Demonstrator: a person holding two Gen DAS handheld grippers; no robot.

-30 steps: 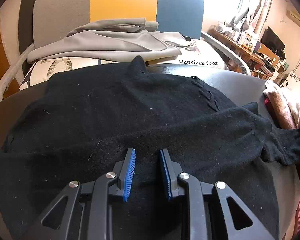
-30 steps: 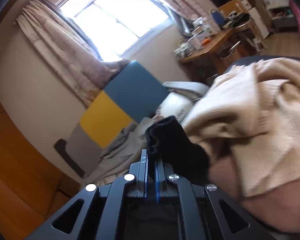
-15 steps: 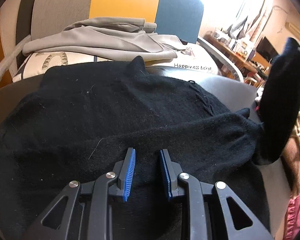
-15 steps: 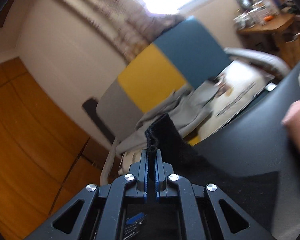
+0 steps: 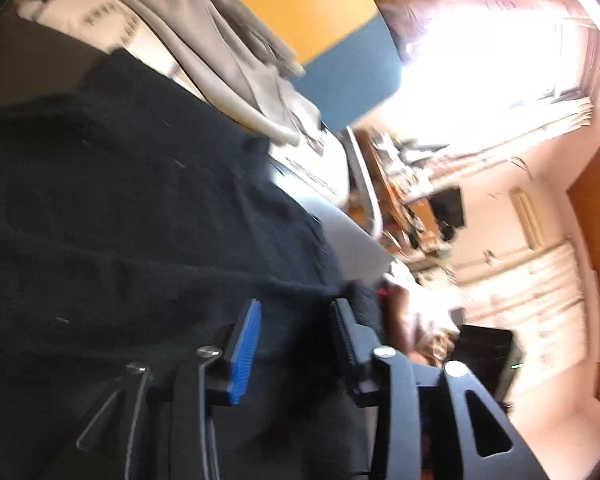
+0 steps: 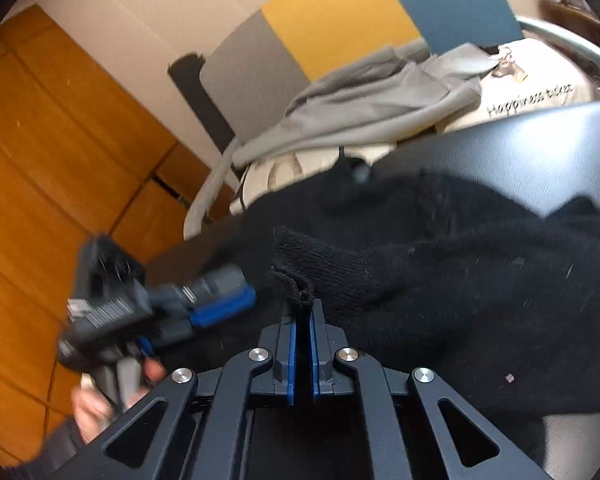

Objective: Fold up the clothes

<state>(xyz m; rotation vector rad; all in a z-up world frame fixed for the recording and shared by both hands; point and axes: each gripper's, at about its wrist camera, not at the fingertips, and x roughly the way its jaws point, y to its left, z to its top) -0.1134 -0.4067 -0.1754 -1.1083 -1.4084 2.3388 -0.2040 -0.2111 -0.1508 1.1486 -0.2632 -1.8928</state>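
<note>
A black knit sweater (image 6: 460, 264) lies spread on the dark table (image 6: 548, 148). My right gripper (image 6: 303, 312) is shut on the sweater's sleeve cuff (image 6: 296, 284), which is folded over the sweater's body. My left gripper (image 6: 236, 292) shows at the left of the right wrist view, blurred, in a person's hand (image 6: 96, 400) beside the cuff. In the left wrist view the left gripper (image 5: 296, 340) hovers tilted over the black sweater (image 5: 120, 220). Its jaws are opening, and its pads press on nothing.
A grey garment (image 6: 360, 108) is piled on a printed cushion (image 6: 540, 96) on a chair with a grey, yellow and blue back (image 6: 332, 28). Wooden panels (image 6: 60, 160) stand at the left. A cluttered desk (image 5: 404, 200) and a bright window (image 5: 500, 40) lie beyond the table.
My right gripper has carried the sleeve from beside the beige pile across and down onto the sweater's body. My left gripper has rolled sideways, shifted, and its jaws stand wider apart.
</note>
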